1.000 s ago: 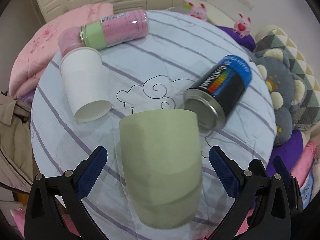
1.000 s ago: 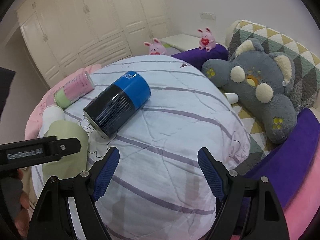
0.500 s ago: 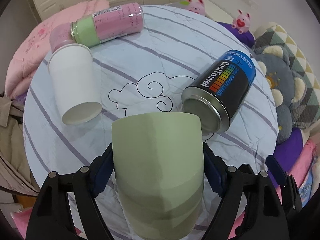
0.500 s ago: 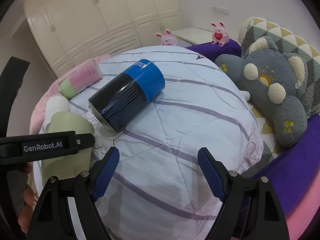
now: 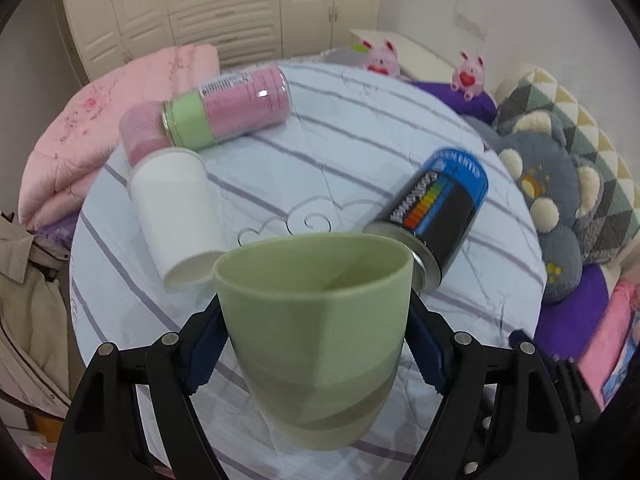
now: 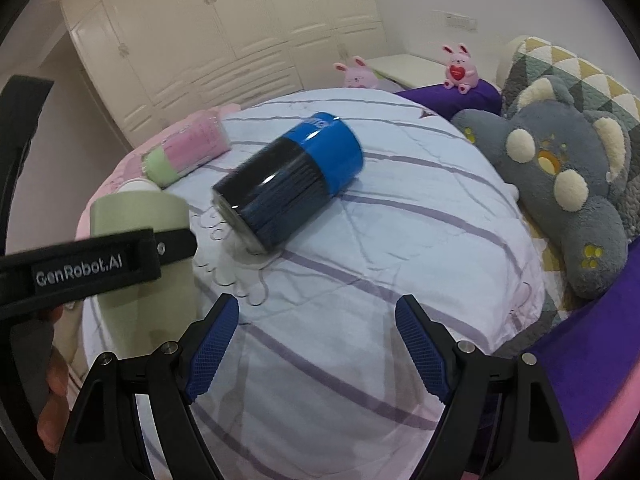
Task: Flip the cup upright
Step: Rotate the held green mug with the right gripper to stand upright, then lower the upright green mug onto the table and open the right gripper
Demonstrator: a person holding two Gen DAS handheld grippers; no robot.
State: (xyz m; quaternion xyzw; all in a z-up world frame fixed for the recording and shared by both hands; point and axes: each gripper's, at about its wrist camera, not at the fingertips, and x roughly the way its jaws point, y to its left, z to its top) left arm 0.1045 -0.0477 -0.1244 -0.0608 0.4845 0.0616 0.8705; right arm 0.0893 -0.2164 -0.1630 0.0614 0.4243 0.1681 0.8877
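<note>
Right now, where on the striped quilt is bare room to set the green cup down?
The striped quilt is bare between the black-and-blue can and the grey plush, in front of the open right gripper. It is crowded around the white paper cup and pink can, near the green cup.

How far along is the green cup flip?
Done: the left gripper is clamped on the green cup, both blue pads against its sides. In hand: the cup is tipped with its open mouth showing toward the camera, partway to upright. Left: finish the turn, set it on the striped quilt, release. The right gripper is open, holding nothing.
</note>
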